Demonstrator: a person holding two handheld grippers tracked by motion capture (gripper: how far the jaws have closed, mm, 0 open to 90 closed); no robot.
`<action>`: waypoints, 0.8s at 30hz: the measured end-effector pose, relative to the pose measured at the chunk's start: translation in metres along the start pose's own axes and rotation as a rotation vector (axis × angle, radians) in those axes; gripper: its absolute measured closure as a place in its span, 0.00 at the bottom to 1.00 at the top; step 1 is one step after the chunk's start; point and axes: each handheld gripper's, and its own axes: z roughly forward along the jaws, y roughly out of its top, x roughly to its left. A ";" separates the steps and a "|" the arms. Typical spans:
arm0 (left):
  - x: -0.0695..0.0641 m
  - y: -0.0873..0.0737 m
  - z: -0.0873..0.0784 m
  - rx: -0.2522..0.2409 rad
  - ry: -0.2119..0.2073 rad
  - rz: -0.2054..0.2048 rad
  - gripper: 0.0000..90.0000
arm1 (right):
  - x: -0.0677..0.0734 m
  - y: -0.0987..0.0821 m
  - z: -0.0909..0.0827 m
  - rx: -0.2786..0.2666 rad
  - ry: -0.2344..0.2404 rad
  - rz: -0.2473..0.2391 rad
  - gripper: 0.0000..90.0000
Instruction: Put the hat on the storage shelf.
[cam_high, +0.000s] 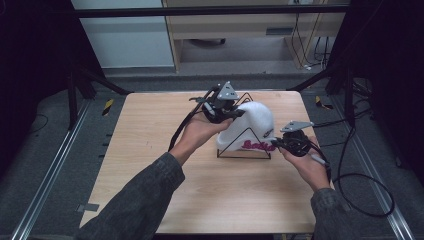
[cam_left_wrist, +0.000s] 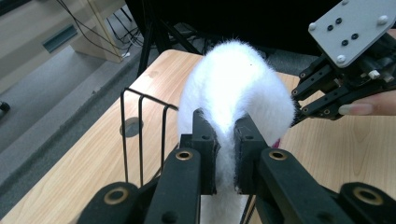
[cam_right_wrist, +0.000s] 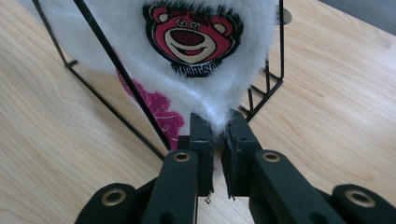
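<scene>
A white fluffy hat (cam_high: 255, 122) with pink lettering and a red bear patch (cam_right_wrist: 191, 35) lies draped over a black wire rack (cam_high: 245, 150) in the middle of the table. My left gripper (cam_high: 235, 112) is at the hat's far left side, shut on a fold of its white fur (cam_left_wrist: 226, 154). My right gripper (cam_high: 275, 143) is at the hat's near right corner, shut on the fur edge (cam_right_wrist: 218, 122) just below the bear patch. In the left gripper view the right gripper (cam_left_wrist: 299, 114) shows beyond the hat, held by a hand.
The light wooden table (cam_high: 165, 130) has bare surface on the left and toward the near edge. Black cables (cam_high: 350, 175) trail off the right side. Dark frame posts and rails flank the table. The rack's upright wires (cam_left_wrist: 140, 135) stand left of the hat.
</scene>
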 end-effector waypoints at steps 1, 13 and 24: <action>0.000 -0.001 0.000 0.001 0.001 -0.001 0.91 | 0.000 0.000 0.000 0.000 0.000 0.000 0.93; 0.000 -0.012 0.007 0.046 -0.001 -0.008 0.91 | 0.000 -0.005 0.006 0.037 -0.003 0.021 0.81; 0.000 -0.018 0.008 0.069 0.001 -0.020 0.88 | 0.001 -0.014 -0.009 0.008 -0.031 0.047 0.72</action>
